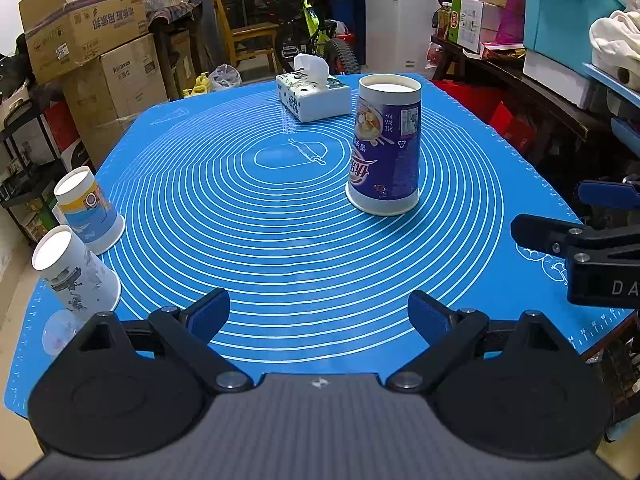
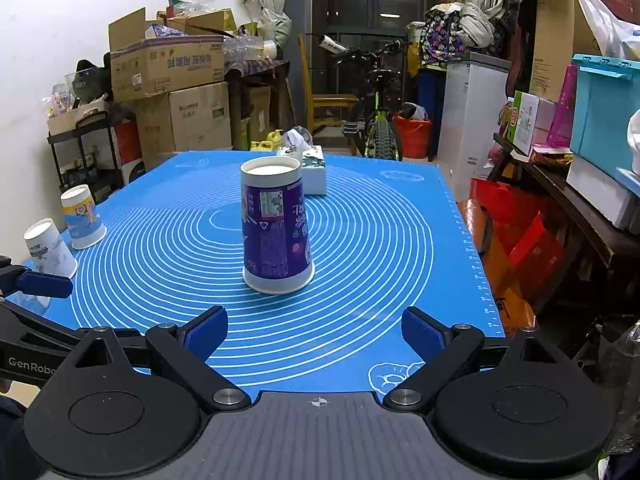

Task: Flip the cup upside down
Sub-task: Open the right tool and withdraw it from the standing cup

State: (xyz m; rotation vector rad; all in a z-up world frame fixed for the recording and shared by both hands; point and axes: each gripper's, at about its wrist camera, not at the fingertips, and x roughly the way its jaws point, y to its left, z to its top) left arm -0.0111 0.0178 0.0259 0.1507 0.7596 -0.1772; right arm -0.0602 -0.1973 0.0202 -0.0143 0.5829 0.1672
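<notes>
A tall purple paper cup stands upside down, rim on the blue mat, white base on top; it also shows in the right wrist view. My left gripper is open and empty near the mat's front edge, well short of the cup. My right gripper is open and empty, a short way in front of the cup. Two smaller paper cups stand upside down at the mat's left edge: a yellow and blue one and a white printed one.
A tissue box sits at the far side of the mat behind the purple cup. The right gripper's body shows at the right edge. Cardboard boxes, a bicycle and shelves surround the table.
</notes>
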